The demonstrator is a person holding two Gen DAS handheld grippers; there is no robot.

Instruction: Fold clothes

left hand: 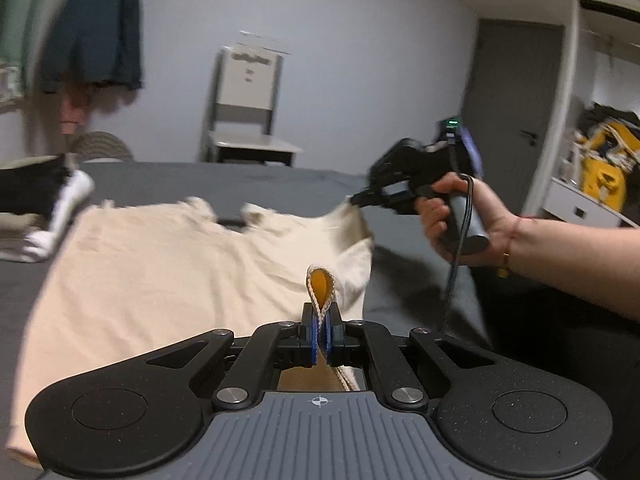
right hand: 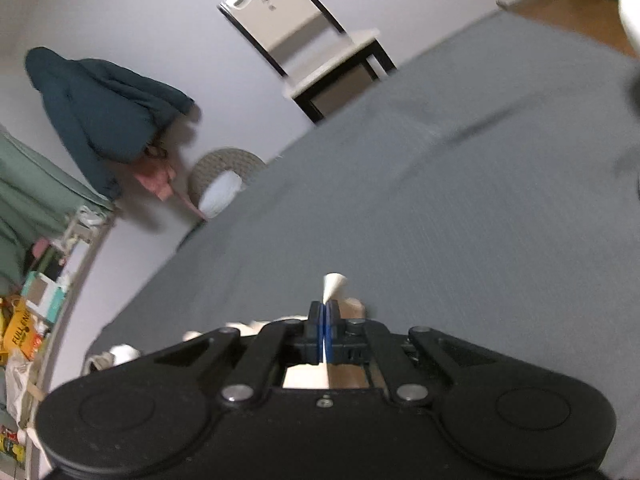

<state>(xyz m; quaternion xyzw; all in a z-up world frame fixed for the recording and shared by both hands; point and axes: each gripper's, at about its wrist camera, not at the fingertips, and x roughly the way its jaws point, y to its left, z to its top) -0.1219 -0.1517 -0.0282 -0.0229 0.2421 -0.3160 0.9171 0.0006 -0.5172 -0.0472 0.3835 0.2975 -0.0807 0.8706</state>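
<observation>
A cream T-shirt [left hand: 160, 264] lies spread over the grey bed sheet [left hand: 224, 184], its right edge lifted. My left gripper [left hand: 321, 318] is shut on a ribbed hem loop of the shirt with an orange inside. Farther right, a hand [left hand: 464, 212] holds my right gripper [left hand: 356, 199], shut on another corner of the shirt and raising it. In the right wrist view my right gripper [right hand: 324, 308] pinches a small cream point of the T-shirt [right hand: 334, 282] above the grey sheet [right hand: 440, 200]; the rest of the shirt is hidden under it.
Folded black and white clothes [left hand: 44, 208] lie at the bed's left. A chair [left hand: 248, 116] stands against the far wall, a woven basket [right hand: 224, 176] beside the bed. Dark and green garments [left hand: 92, 28] hang at left. A door [left hand: 516, 120] and cluttered shelves [left hand: 600, 168] are at right.
</observation>
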